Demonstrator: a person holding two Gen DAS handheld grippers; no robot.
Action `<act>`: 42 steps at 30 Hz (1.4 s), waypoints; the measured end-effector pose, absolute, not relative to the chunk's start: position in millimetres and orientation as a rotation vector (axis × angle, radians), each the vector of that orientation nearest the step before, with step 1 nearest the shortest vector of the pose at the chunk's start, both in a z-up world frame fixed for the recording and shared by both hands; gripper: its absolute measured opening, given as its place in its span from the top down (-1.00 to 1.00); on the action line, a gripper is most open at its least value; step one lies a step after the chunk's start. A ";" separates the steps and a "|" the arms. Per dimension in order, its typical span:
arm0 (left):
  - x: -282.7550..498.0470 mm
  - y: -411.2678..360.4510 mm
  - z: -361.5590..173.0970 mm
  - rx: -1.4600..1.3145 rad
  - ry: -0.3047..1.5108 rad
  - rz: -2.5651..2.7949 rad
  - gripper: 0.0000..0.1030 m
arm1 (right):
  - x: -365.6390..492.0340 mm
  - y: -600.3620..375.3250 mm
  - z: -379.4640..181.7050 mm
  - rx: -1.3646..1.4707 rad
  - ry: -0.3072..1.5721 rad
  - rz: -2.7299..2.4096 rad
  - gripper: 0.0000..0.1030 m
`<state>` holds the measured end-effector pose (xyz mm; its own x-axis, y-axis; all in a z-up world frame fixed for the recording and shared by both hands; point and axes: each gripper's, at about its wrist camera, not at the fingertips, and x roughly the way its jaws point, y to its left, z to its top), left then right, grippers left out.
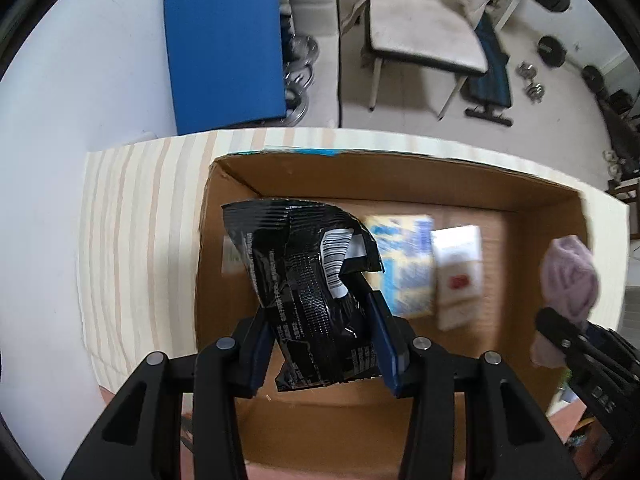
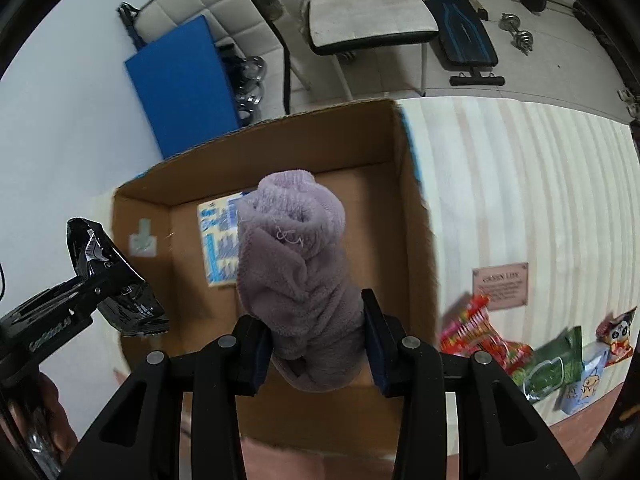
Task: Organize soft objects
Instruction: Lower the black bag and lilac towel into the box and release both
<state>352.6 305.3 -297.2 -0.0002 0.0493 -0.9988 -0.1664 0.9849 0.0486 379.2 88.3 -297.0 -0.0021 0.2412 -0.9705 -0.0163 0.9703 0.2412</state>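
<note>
While both loads hang over the open brown cardboard box (image 1: 400, 184), the left gripper (image 1: 325, 344) pinches a crinkled, glossy black foil packet (image 1: 308, 280) near its lower end, jaws narrowed onto the film, so it likely drops straight in; the right gripper (image 2: 316, 344) clamps a rolled, fleecy lilac towel (image 2: 292, 256) by its base, pads sunk into the pile, the roll standing clear above the box floor; a flat blue-and-yellow printed packet (image 1: 408, 264) and a white paper packet (image 1: 458, 276) already lie inside; shiny snack bags (image 2: 516, 360) wait on the striped tablecloth (image 2: 520, 184) beside the box.
</note>
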 end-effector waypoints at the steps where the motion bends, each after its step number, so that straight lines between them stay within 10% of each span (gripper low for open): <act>1: 358.0 307.5 -307.5 -0.089 1.579 0.167 0.20 | 383.4 92.7 -304.5 0.172 1.570 0.192 0.18; 15: 386.7 319.2 -355.4 -0.128 1.689 0.175 0.12 | 424.0 113.7 -369.0 0.131 1.616 0.061 -0.05; 27: 371.5 326.0 -304.3 -0.185 1.565 0.173 -0.88 | 406.1 128.0 -337.9 0.074 1.557 0.111 -1.00; 42: 299.5 300.8 -274.2 -0.181 1.461 0.164 -0.94 | 344.6 124.3 -309.4 -0.048 1.515 0.163 -1.00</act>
